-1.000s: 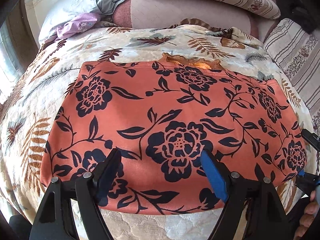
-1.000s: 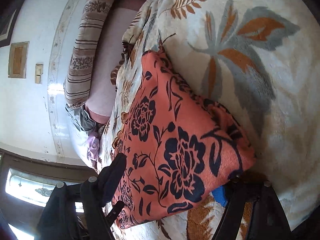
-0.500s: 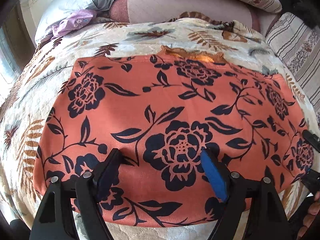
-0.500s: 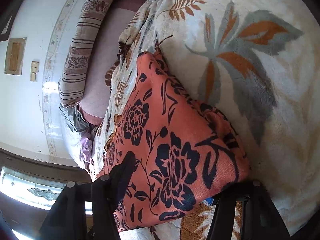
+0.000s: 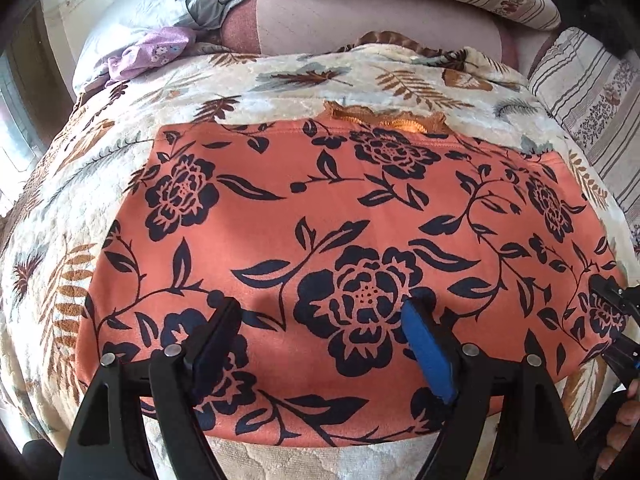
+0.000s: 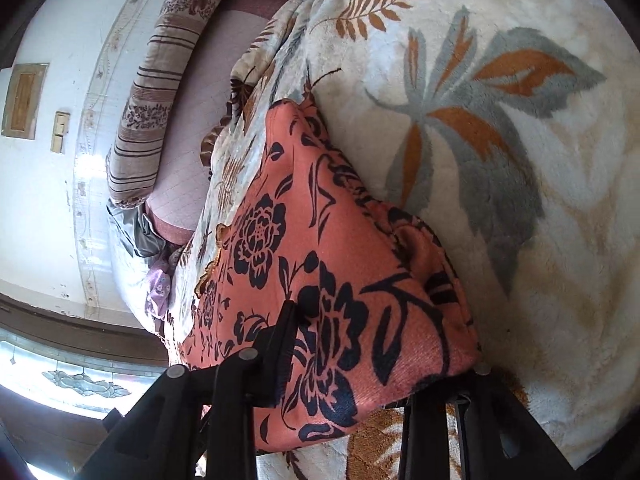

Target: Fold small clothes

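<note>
On the far left of the left wrist view a lilac flowered cloth (image 5: 148, 50) lies crumpled by a pale grey pillow (image 5: 160, 0) at the head of the bed. The bed is covered with a cream blanket (image 5: 60, 208) printed with brown and grey leaves, and spread flat on it lies the orange garment (image 5: 320, 208) with dark navy flowers; a strip of shiny orange trim (image 5: 384, 118) shows past its far edge. The left claw (image 5: 320, 344) hovers over the near edge of the garment with its jaws spread wide and nothing pressed between them; one finger carries a blue pad (image 5: 426, 354). Further right, striped pillows (image 5: 592, 104) lie along the side of the bed. At the right edge of that view the right claw (image 5: 618, 316) sits at the garment's right corner, with the person's fingers (image 5: 624, 416) below it. In the right wrist view the right claw (image 6: 380, 356) has just been closing, and the folded corner of the garment (image 6: 340, 280) lies between its jaws, bunched up over the blanket (image 6: 520, 240); the lower finger is hidden under the cloth, so the pinch looks made.
</note>
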Demonstrator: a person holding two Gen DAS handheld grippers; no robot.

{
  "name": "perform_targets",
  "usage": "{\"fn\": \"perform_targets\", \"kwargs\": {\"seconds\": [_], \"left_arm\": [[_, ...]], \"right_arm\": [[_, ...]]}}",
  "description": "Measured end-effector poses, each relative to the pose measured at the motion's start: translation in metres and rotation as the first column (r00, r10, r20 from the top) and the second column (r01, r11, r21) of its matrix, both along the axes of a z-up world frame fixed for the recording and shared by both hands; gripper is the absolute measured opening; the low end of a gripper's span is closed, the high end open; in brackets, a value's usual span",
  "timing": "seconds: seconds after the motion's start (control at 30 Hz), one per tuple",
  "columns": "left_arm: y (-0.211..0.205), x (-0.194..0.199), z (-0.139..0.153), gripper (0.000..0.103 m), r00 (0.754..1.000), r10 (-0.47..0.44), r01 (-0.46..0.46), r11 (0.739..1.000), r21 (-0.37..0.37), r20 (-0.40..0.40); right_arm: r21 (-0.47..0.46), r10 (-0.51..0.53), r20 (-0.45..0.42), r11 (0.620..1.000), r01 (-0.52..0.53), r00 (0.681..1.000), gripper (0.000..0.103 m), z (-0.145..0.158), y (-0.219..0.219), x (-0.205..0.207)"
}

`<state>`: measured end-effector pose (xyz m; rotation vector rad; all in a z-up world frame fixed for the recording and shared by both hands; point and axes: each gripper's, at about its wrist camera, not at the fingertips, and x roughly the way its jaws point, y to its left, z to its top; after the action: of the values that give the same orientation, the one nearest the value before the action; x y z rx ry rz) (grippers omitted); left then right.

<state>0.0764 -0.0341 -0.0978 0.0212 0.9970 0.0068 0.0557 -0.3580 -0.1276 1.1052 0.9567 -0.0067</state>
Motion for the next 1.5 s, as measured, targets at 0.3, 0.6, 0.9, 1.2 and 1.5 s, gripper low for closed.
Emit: {"fn": "perform_targets", "kwargs": {"seconds": [0.3,0.6,0.9,1.2,1.5], "left_arm": [[-0.002,0.007,-0.017,0.085,0.997,-0.051,0.052,0.998,0.036,-0.054],[0.134,-0.029,0.044,0.085,0.967,0.218,-0.192,0.965,-0.179,0.134],[0.269,-0.055,0.005,0.085,0.846,0.529,-0.498,0.829,-0.255,0.067],[0.276,-0.057,0.005,0.085,0.859,0.508,-0.457,0.815,-0.357,0.059],[0.276,-0.061,0.010,0.085,0.865,0.497,-0.428,0.805,-0.411,0.073]], "right_arm": [[-0.056,0.041,-0.016,0.998,-0.042,0.999,0.020,0.007,0.005,0.009],[-0.354,0.263,0.206,0.918,-0.179,0.942,0.012,0.141,0.095,0.048],[-0.502,0.655,0.210,0.709,-0.496,0.726,0.012,0.149,0.317,0.051],[-0.435,0.741,0.041,0.617,-0.656,0.670,0.012,0.078,0.378,0.055],[-0.464,0.793,-0.001,0.540,-0.702,0.610,0.012,0.053,0.383,0.040]]}}
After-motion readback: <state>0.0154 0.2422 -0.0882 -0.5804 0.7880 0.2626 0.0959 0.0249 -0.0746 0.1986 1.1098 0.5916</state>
